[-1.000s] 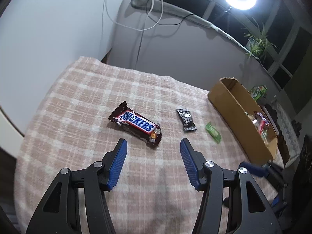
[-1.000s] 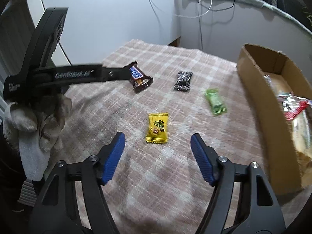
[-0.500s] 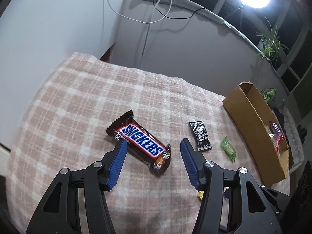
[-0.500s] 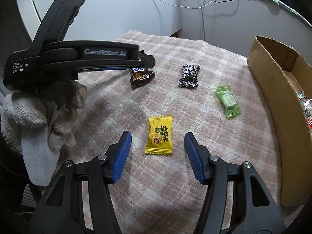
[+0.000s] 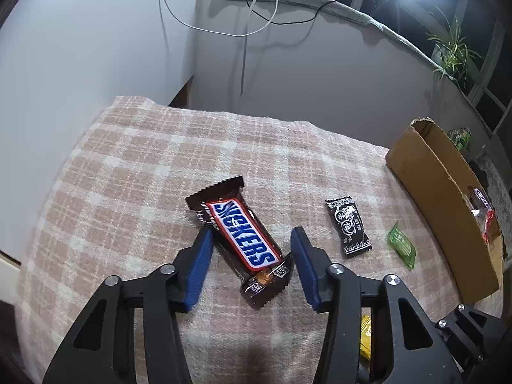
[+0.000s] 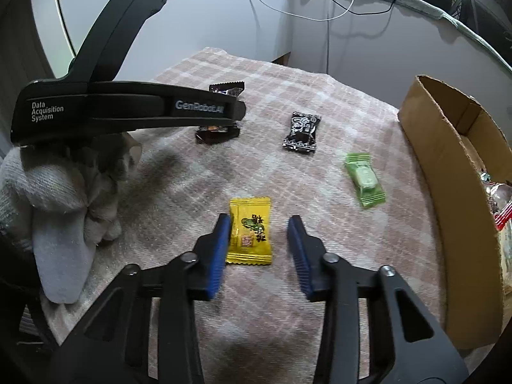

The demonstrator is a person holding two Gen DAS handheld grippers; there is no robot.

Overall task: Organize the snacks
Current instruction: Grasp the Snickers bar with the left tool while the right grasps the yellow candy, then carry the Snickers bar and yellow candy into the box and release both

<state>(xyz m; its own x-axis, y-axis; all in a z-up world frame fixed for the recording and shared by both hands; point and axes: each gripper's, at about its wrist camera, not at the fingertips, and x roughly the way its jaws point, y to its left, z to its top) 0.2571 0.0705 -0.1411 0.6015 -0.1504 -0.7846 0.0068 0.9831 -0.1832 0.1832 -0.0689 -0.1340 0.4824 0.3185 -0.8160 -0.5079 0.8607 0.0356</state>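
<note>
A Snickers bar [image 5: 243, 236] lies slanted on the pink checked cloth [image 5: 144, 166]. My left gripper [image 5: 250, 233] straddles it, jaws closing, with a sliver of gap still showing at the right pad. A yellow candy [image 6: 251, 233] lies between the closing jaws of my right gripper [image 6: 259, 220]; the left pad overlaps the wrapper's edge and the right pad stands clear. In the right wrist view the left tool's black body [image 6: 96, 108] covers most of the Snickers bar [image 6: 217, 132]. A black candy [image 5: 347, 227] and a green candy [image 5: 401, 249] lie loose further right.
An open cardboard box [image 6: 448, 166] holding several snacks stands along the cloth's right side. A gloved hand [image 6: 48, 176] holds the left tool. Cables hang on the wall behind. The black candy [image 6: 300, 131] and green candy [image 6: 364, 179] lie between the grippers and the box.
Both grippers came down and forward onto their snacks, and both sets of jaws narrowed. The Snickers bar now lies between the left jaws, the yellow candy between the right ones.
</note>
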